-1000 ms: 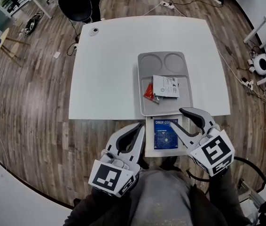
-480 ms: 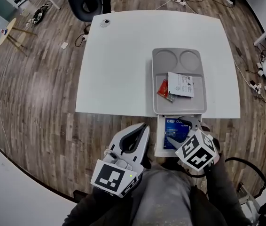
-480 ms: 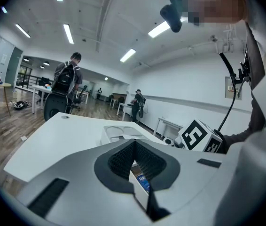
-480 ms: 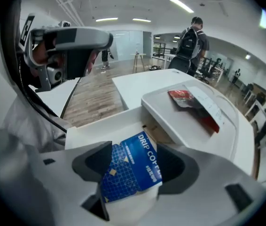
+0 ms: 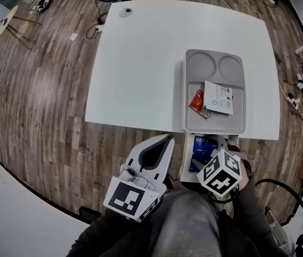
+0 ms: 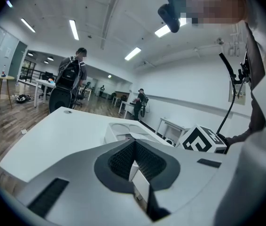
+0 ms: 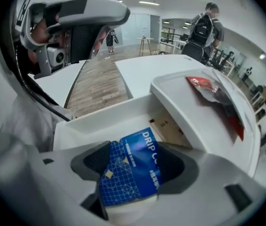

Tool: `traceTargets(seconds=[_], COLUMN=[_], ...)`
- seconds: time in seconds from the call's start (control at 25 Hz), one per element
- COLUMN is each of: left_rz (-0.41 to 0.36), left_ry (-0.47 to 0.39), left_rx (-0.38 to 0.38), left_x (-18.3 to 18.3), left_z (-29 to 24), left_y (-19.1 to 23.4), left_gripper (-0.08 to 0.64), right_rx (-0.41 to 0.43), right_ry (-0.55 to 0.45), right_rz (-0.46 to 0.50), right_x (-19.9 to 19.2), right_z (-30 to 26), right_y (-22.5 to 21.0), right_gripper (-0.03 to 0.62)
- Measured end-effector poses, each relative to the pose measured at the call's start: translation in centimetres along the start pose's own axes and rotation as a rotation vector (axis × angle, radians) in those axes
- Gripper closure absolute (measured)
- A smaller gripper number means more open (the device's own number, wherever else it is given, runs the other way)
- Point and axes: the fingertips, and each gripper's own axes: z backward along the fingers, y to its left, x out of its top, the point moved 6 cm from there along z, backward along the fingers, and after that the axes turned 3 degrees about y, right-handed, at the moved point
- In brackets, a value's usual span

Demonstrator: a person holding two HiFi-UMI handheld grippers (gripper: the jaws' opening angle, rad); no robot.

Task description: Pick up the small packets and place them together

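Blue packet [image 7: 129, 169]; brown packet [image 7: 170, 128] unseen overhead

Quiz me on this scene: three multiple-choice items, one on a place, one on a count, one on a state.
1. The blue packet lies:
A on the floor
B in the white box
C on a chair

2. Packets on the grey tray:
A none
B four
C two

3. The right gripper is:
A open, astride the blue packet
B shut and empty
C shut on a cable

Key:
1 B, the right gripper view shows it inside the box.
2 C, a red packet and a white packet.
3 A, its jaws, just opening, stand apart with the packet between them.
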Motion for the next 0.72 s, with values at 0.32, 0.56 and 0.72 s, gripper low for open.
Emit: traceTargets(seconds=[0.32,0.56,0.72], left_rz=[0.028,0.015,0.01], left_ry=[0.012,-0.001,0.005], left_rx=[0.02,0.031,0.018], left_x=[-0.2,0.0,-0.1], left_z=[-0.2,0.1,0.1], left_y=[0.9,0.8,0.1], left_gripper=[0.561,0.561,0.561], right_rx=[0.001,-0.003,0.035], right_ry=[-0.027,-0.067,-0.064], right_rz=[0.013,0.003,0.014], right_x=[0.1,0.3,0.0], right_z=[0.3,0.0,0.3], right_y=[-0.2,-0.2,0.7], right_gripper=[0.386,0.574,0.589])
